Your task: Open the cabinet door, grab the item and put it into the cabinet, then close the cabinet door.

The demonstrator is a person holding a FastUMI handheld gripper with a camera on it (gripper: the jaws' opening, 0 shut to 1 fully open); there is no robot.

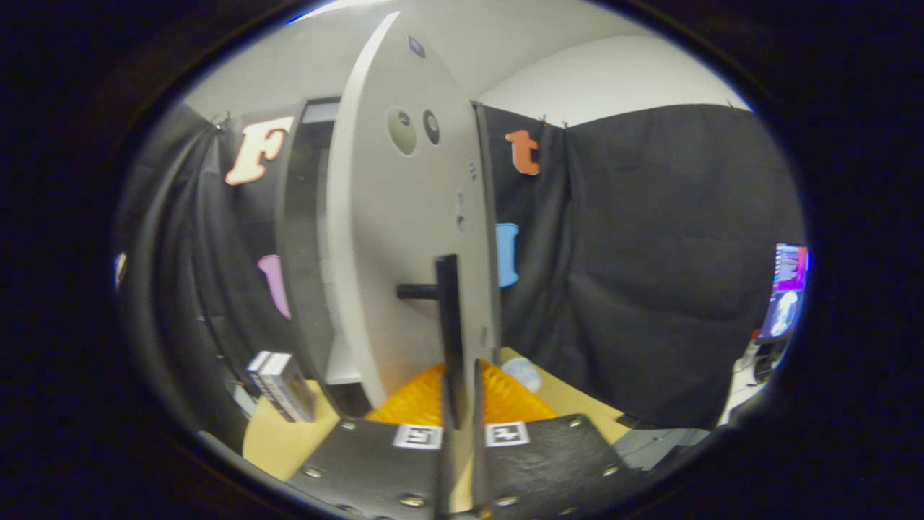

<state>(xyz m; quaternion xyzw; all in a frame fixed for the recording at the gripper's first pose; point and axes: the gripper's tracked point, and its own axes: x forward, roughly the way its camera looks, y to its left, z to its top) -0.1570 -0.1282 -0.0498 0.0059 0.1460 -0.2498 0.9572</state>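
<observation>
The tongs (462,422) sit clamped on the cabinet door (404,238)'s rigid bar handle (449,325) (a firm, non-slip hold); the door should swing lightly.

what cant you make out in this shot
- Cabinet inside: a dark strip behind the open cabinet door; its contents are hidden.
- Small pale item on the table: half behind the door edge, too blurred to identify.
- Claw: fingers flank the door handle; contact is unclear.
</observation>
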